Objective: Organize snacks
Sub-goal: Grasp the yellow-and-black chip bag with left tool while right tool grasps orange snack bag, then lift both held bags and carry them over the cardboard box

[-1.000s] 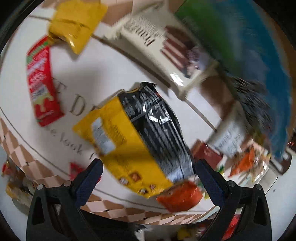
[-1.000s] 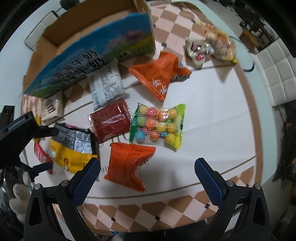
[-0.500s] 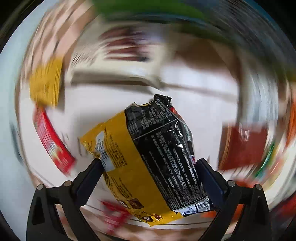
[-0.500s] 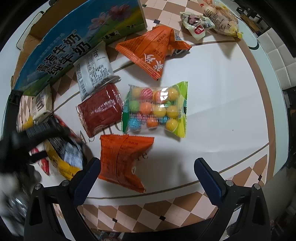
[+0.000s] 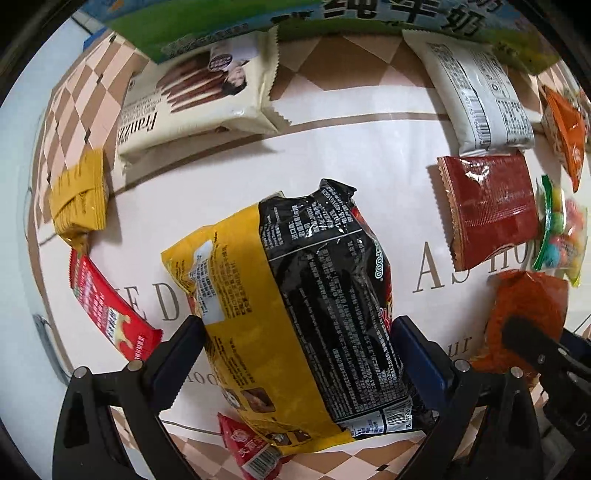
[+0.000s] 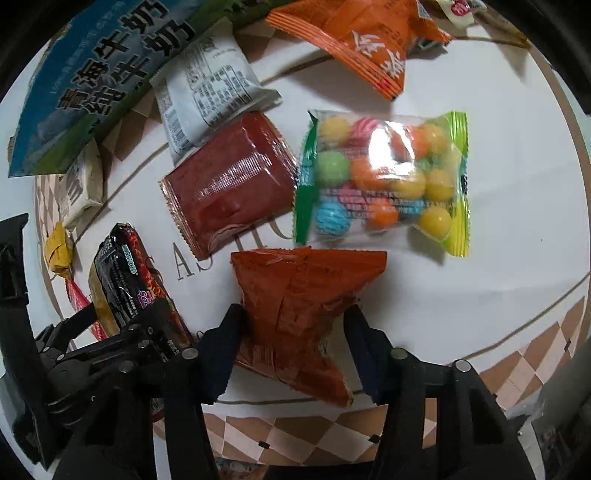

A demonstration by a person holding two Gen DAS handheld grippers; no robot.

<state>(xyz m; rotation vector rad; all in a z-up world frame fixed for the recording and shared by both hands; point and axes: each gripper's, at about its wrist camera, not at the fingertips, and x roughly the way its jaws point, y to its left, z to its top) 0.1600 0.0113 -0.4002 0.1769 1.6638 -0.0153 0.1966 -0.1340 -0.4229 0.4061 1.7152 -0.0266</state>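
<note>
we've got the left gripper (image 5: 295, 350) clamped on the yellow-and-black noodle pack (image 5: 295, 310); 1 s ago its jaws stood wide w/ the pack lying loose on the table; now both blue pads press its sides, pack's far end pointing up toward the milk box (image 5: 332, 22); whether it's lifted off the table (image 5: 351, 155) we can't tell. our right gripper (image 6: 291, 332) was open over bare cloth 1 s ago & 0.5 s ago; now it has come down & pinches the dark-orange pouch (image 6: 299, 295) at its near half, pouch creased btw the fingers, far edge just below the candy-ball bag (image 6: 384, 181). outward from the left claw: red strip packet (image 5: 107, 306) to its left, small yellow sachet (image 5: 79, 195) above that, cream wafer pack (image 5: 192, 96) by the box, small red sachet (image 5: 255, 450) under the pack's near end. outward from the right claw: maroon packet (image 6: 232, 188) touching the candy bag's left edge, white packet (image 6: 210, 96) above it against the box, bright-orange triangle bag (image 6: 362, 40) at top; those haven't shifted vs earlier frames.
</note>
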